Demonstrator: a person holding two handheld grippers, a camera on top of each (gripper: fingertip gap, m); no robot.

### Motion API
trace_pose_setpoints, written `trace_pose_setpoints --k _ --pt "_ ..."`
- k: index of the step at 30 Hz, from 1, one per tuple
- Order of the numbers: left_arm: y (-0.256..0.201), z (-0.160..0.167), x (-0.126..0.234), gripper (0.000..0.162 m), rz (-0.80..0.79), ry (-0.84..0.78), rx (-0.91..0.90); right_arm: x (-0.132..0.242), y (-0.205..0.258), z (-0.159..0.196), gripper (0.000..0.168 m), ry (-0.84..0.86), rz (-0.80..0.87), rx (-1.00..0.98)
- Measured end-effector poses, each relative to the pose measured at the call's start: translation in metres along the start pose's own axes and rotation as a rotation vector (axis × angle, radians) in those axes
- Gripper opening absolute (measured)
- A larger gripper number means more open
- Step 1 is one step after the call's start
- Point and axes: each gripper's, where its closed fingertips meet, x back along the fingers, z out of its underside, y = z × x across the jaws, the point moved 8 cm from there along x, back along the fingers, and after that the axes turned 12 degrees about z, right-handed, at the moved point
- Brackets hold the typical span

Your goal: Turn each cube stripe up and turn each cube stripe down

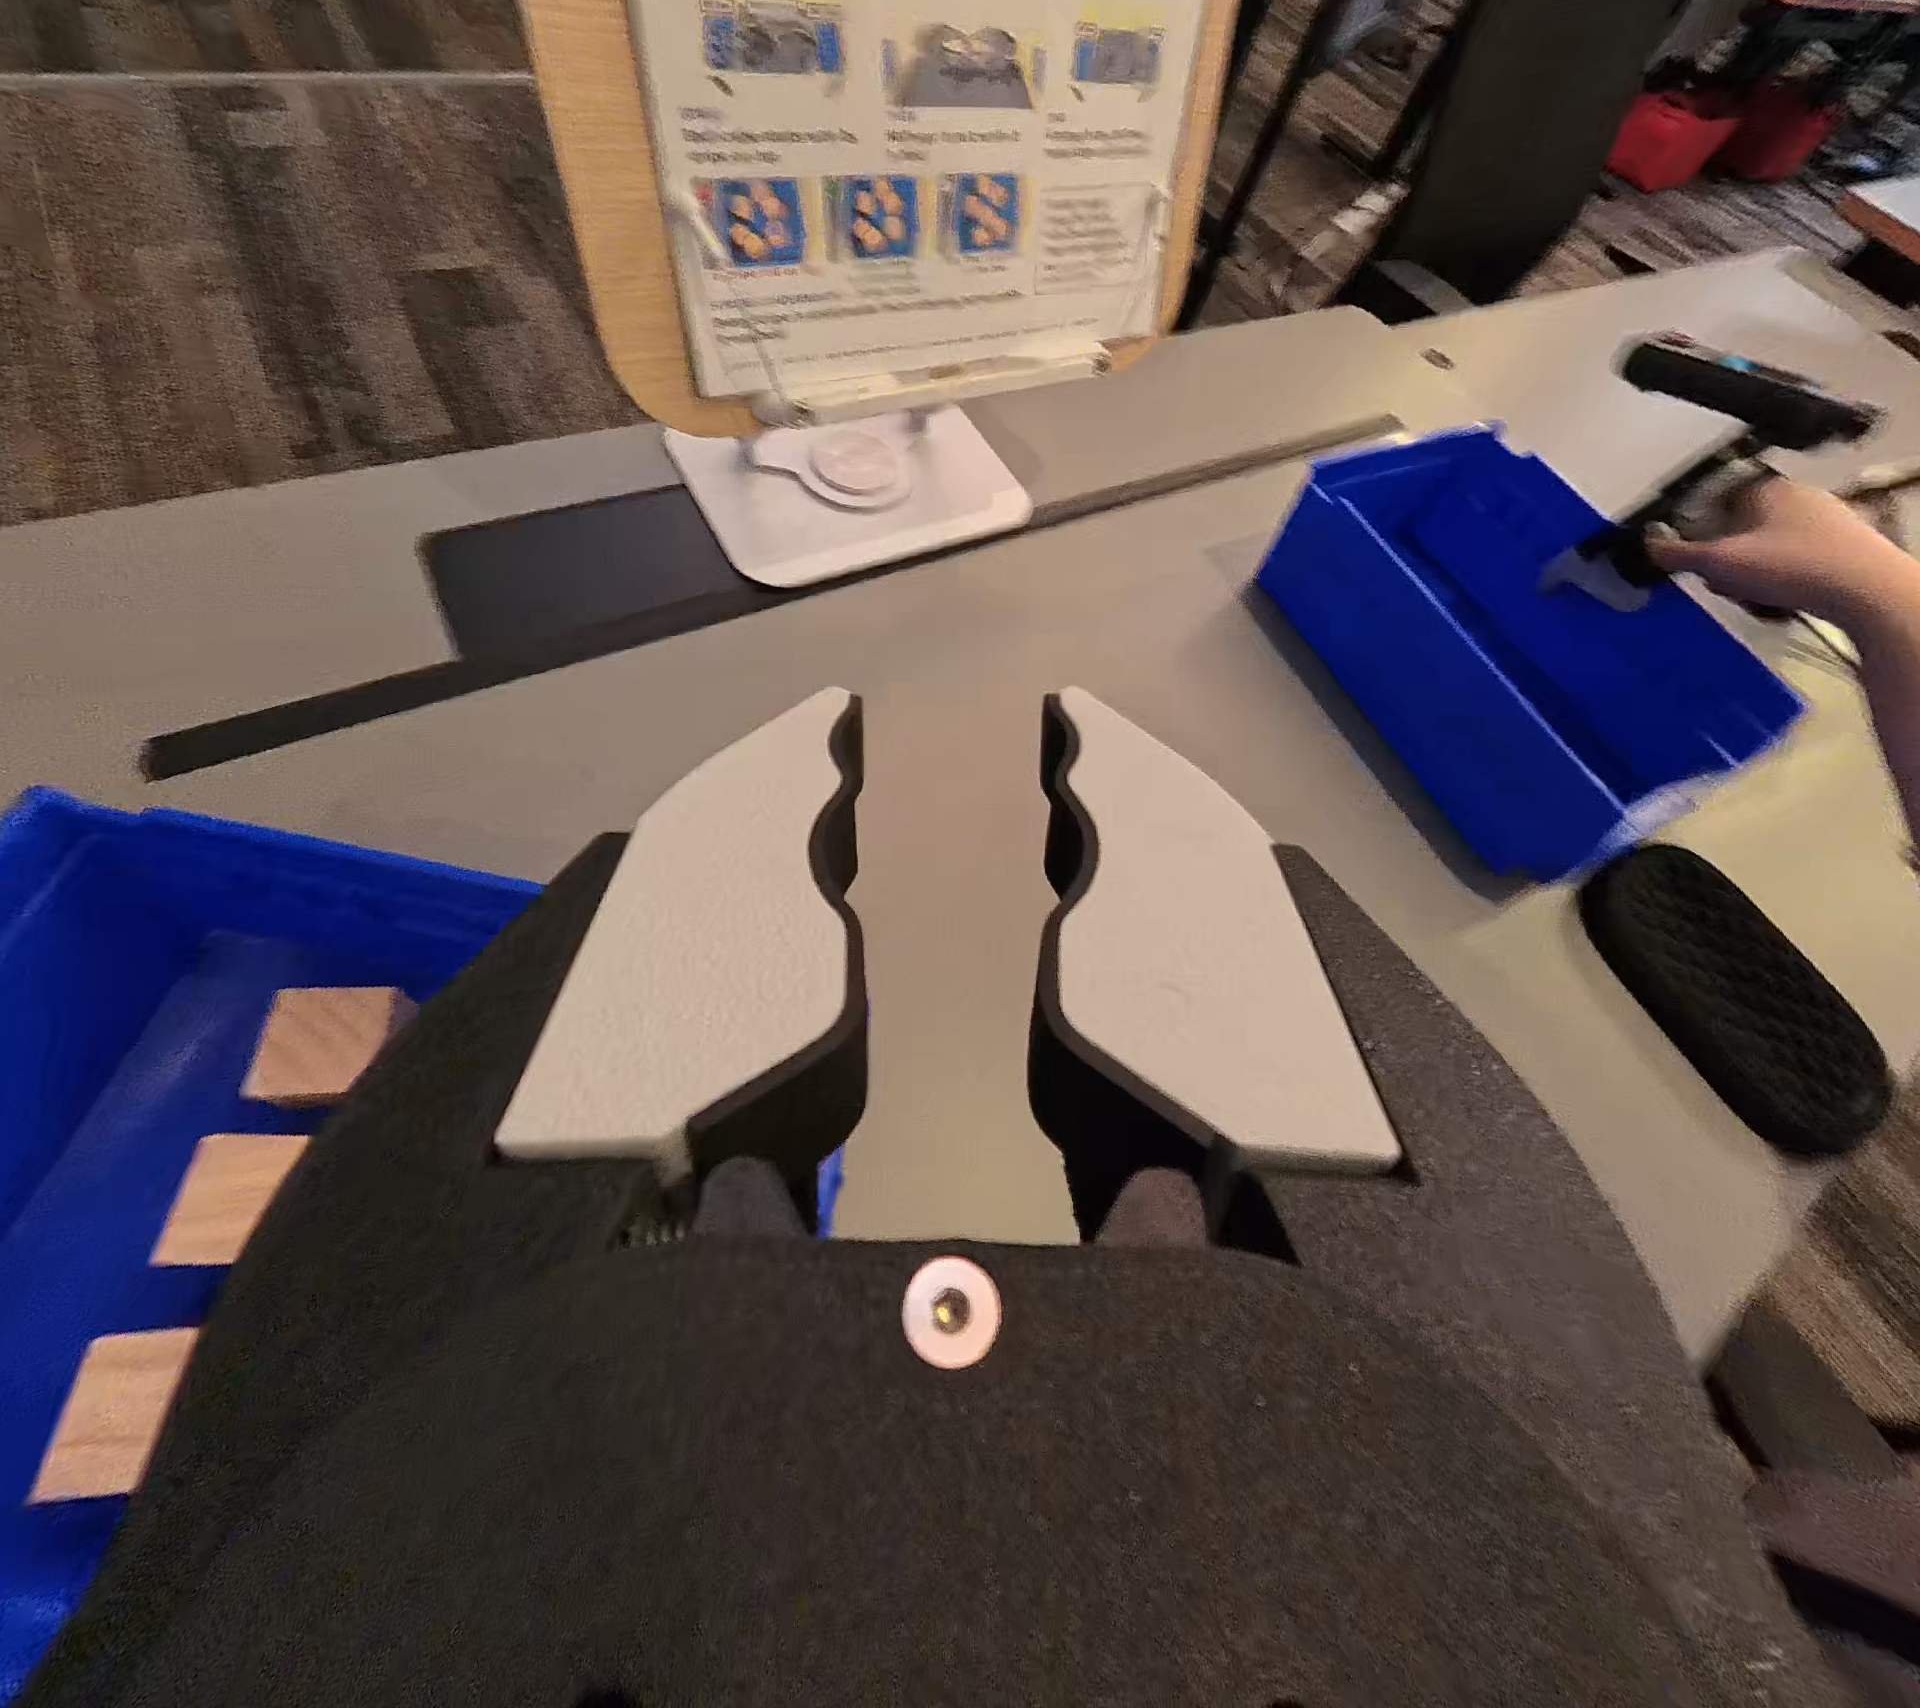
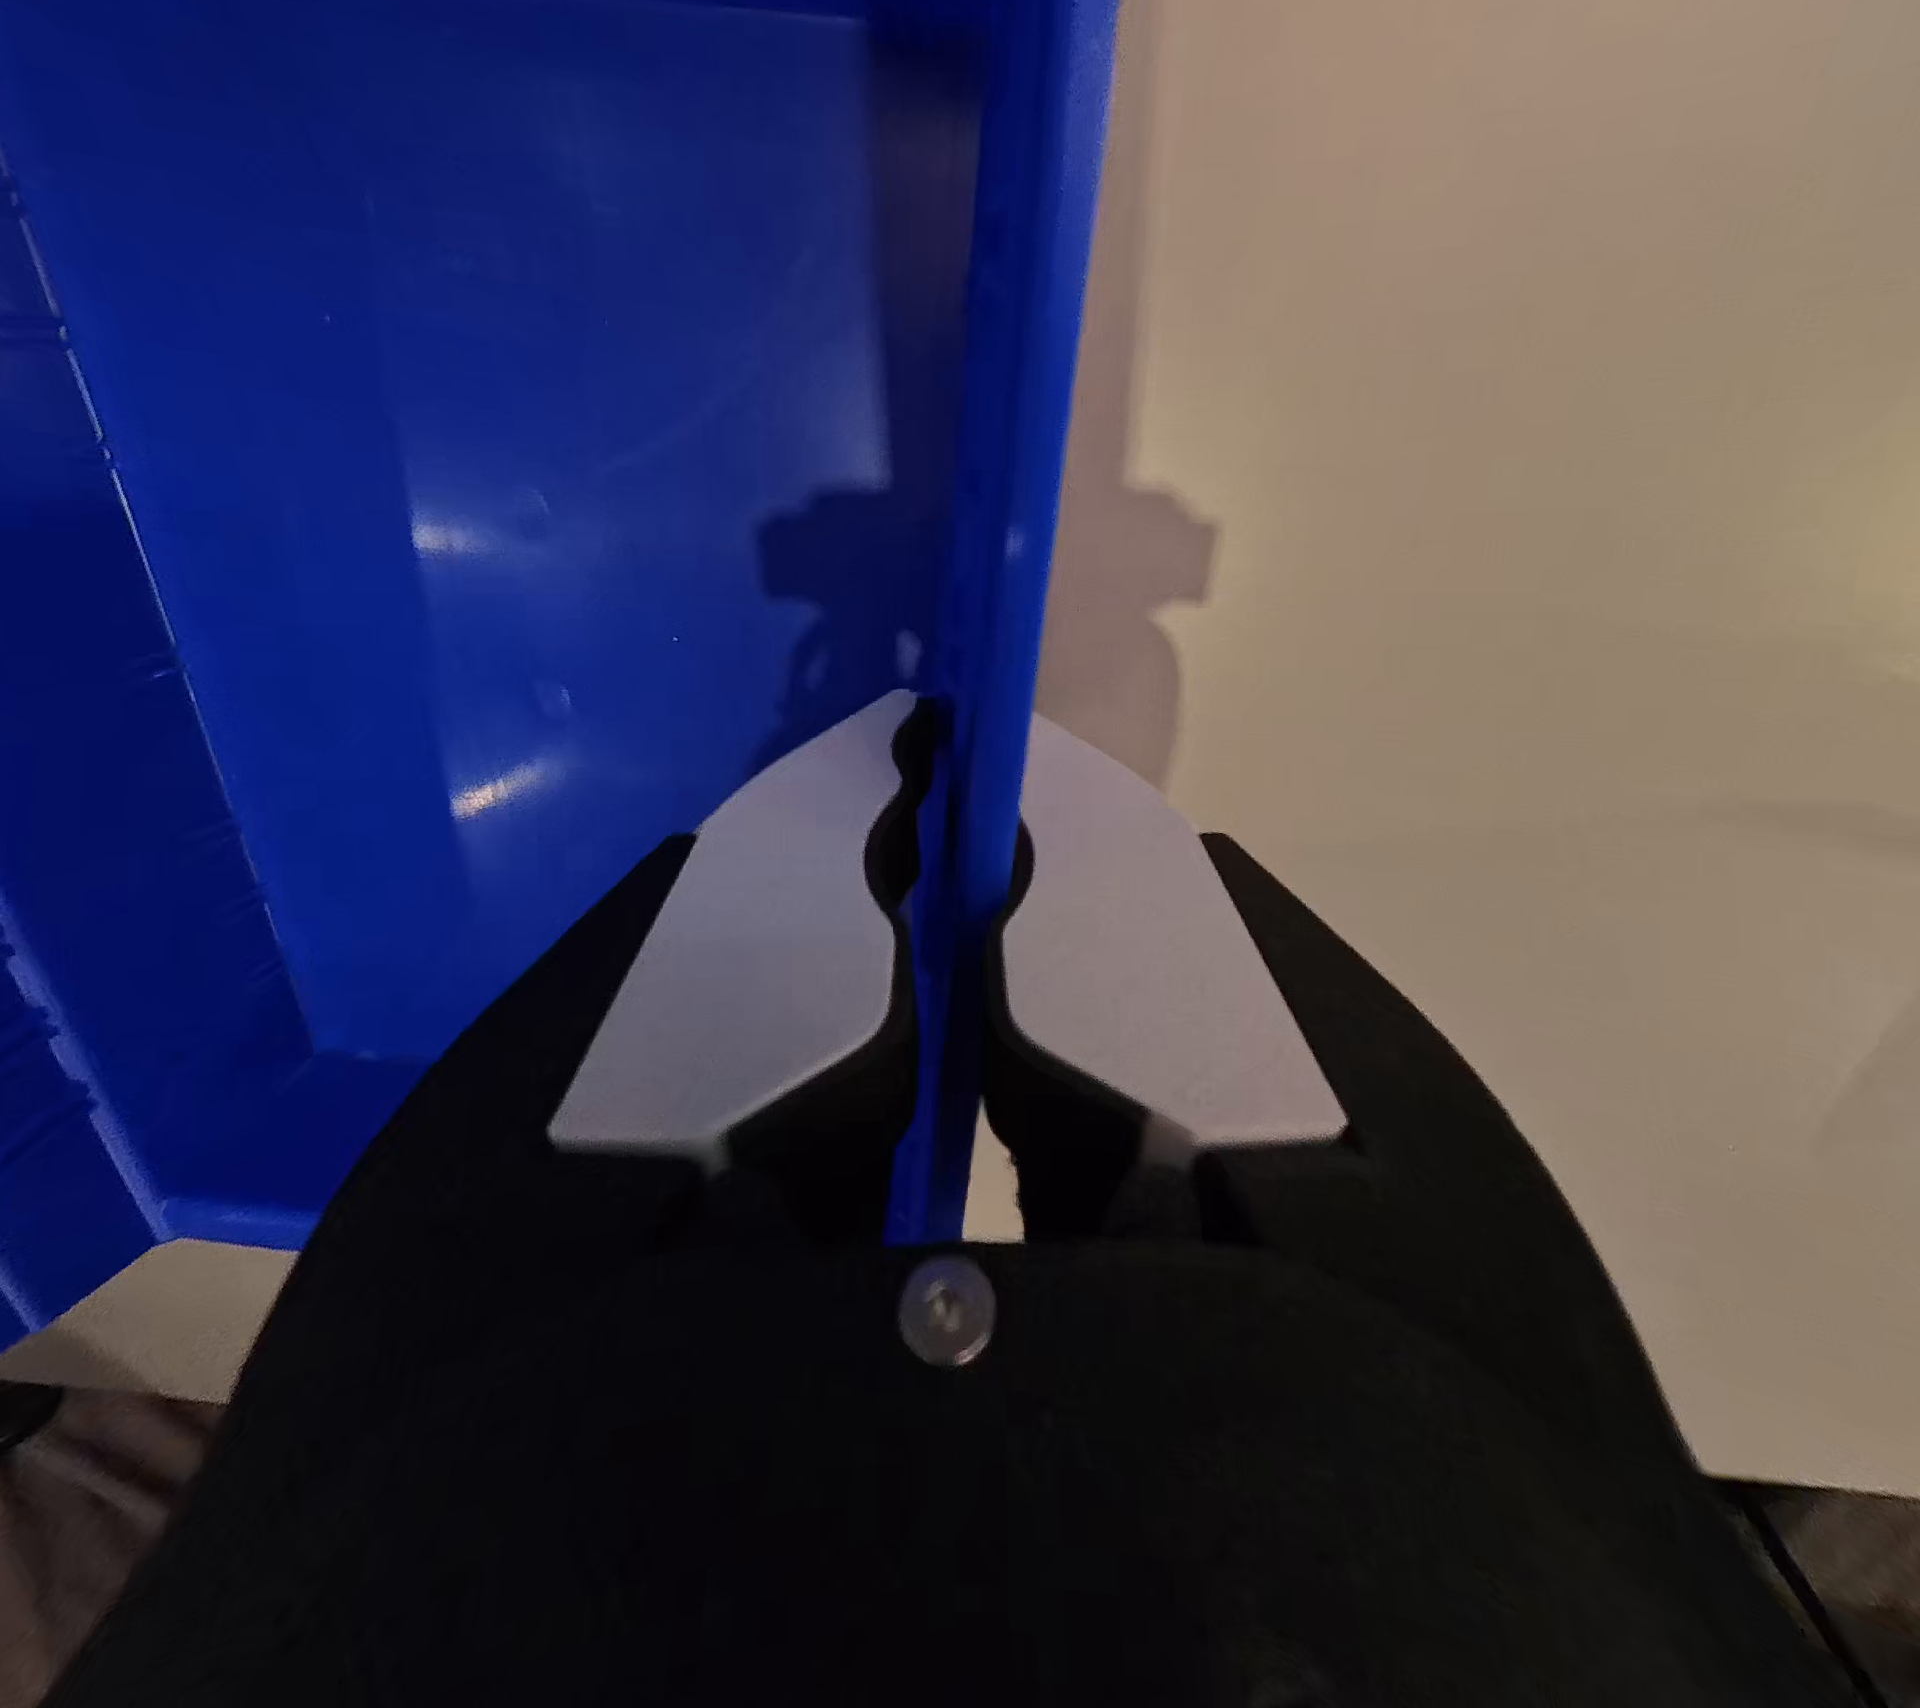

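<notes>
My left gripper [image 1: 951, 702] is open and empty, held above the grey table [image 1: 1039, 619]. At its lower left a blue bin [image 1: 94, 910] holds three wooden cubes [image 1: 327, 1043]; their plain wood tops show, with no stripe in sight. My right gripper [image 2: 961, 708] is shut on the side wall of a second blue bin [image 2: 1003, 411], whose inside [image 2: 468, 308] is bare. In the left wrist view that second blue bin [image 1: 1455, 650] stands at the right, with a hand [image 1: 1787, 541] holding the right gripper [image 1: 1605, 578] at its far wall.
An instruction sheet on a white stand [image 1: 894, 100] stands at the back of the table, behind a black strip [image 1: 582, 567]. A black chair armrest [image 1: 1735, 993] lies by the table's right edge. Red boxes [image 1: 1714, 136] sit on the floor beyond.
</notes>
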Motion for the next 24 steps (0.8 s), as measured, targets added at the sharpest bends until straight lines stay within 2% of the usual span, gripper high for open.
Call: trace_pose_setpoints --k 2,6,9,11,14,17,21,24 --pt "0.007 -0.007 0.006 0.033 -0.076 -0.079 -0.029 0.0 -0.001 0.001 0.009 -0.029 0.011 0.021" --pt "0.015 -0.018 0.029 0.039 -0.158 -0.24 -0.07 0.017 -0.002 0.003 0.02 -0.171 0.144 0.087" --pt "0.028 -0.014 0.051 0.045 -0.279 -0.233 -0.038 0.054 -0.009 0.007 0.023 -0.345 0.179 0.037" --pt "0.047 -0.005 0.067 0.048 -0.451 -0.201 -0.005 0.082 -0.014 0.012 0.026 -0.466 0.163 -0.004" --pt "0.081 0.024 0.094 0.062 -0.631 -0.128 0.128 0.113 -0.02 0.022 0.027 -0.578 0.104 -0.044" --pt "0.102 0.064 0.114 0.076 -0.638 -0.079 0.33 0.127 -0.024 0.028 0.028 -0.619 0.086 -0.051" --pt "0.114 0.123 0.122 0.074 -0.686 -0.057 0.526 0.132 -0.032 0.041 0.028 -0.707 0.06 -0.114" --pt "0.12 0.152 0.107 0.069 -0.613 -0.026 0.652 0.134 -0.036 0.045 0.027 -0.751 -0.039 -0.156"
